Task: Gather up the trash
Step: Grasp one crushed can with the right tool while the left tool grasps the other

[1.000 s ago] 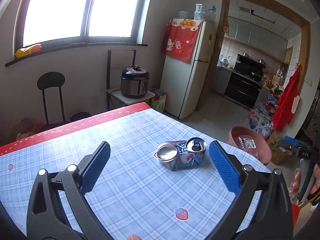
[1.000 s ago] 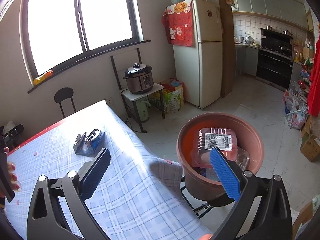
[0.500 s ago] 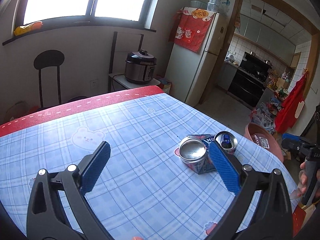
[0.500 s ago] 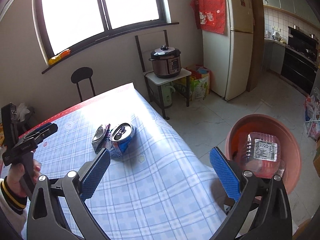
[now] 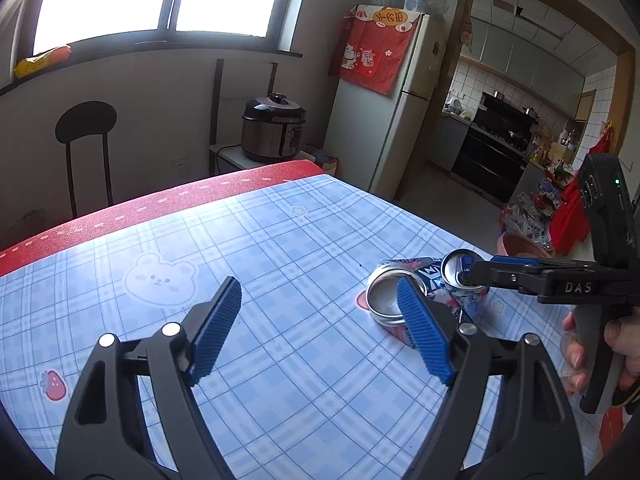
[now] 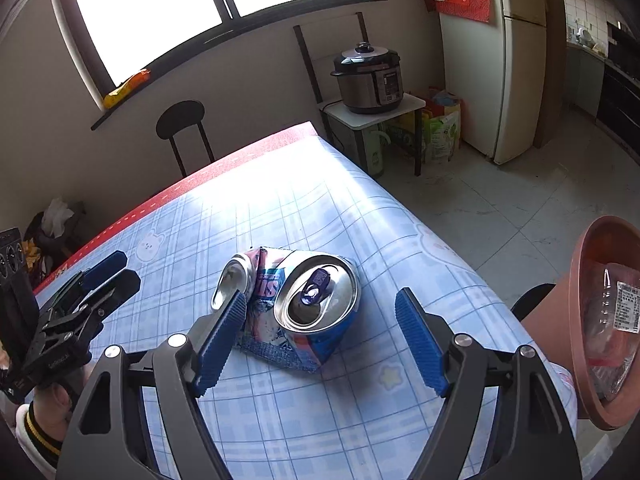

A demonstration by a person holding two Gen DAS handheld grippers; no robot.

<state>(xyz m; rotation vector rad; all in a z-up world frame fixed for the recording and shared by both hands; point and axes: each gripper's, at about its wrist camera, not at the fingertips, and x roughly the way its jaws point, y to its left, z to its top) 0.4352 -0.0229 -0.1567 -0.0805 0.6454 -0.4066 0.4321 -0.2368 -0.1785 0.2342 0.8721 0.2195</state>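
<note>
A blue plaid vinyl tablecloth with a red border [image 6: 280, 208] covers the table, and a terracotta plastic basin [image 6: 588, 280] holding a clear plastic food tray [image 6: 616, 312] sits off its right edge. Two crushed aluminium drink cans [image 6: 304, 304] lie touching mid-table. The right gripper [image 6: 320, 328] straddles them, jaws apart and just closing inward without touching; the left gripper [image 5: 320, 328], jaws likewise apart and closing, has nothing between them.

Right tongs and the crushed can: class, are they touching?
Cannot tell. Right wrist view: the can sits between the right tongs, which have just been closing; the left pad overlaps it, no plain contact or gap.
</note>
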